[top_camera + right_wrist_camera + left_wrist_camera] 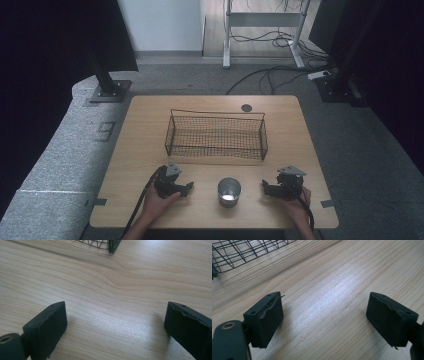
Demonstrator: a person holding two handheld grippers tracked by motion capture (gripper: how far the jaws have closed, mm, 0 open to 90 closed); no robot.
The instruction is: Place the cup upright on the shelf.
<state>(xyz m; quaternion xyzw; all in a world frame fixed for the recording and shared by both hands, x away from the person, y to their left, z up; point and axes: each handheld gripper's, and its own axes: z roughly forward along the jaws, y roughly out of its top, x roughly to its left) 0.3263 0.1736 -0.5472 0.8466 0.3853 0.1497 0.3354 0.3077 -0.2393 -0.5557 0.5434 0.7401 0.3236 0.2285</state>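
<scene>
Steel cup (pixel 229 191) sits near the table's (pixel 150 130) front edge, before the wire basket (pixel 216 135); left gripper (pixel 187 188) and right gripper (pixel 264 187) flank it, jaws wide apart, gripping nothing.

Pale wood-grain table (pixel 150 150) with a soft matt sheen; a shiny metal cup (pixel 229 191); a black wire-mesh basket (pixel 216 136); matt black gripper pads (pixel 270 317), rubbery and frayed at the edges; rough grey carpet (pixel 60 165).
</scene>
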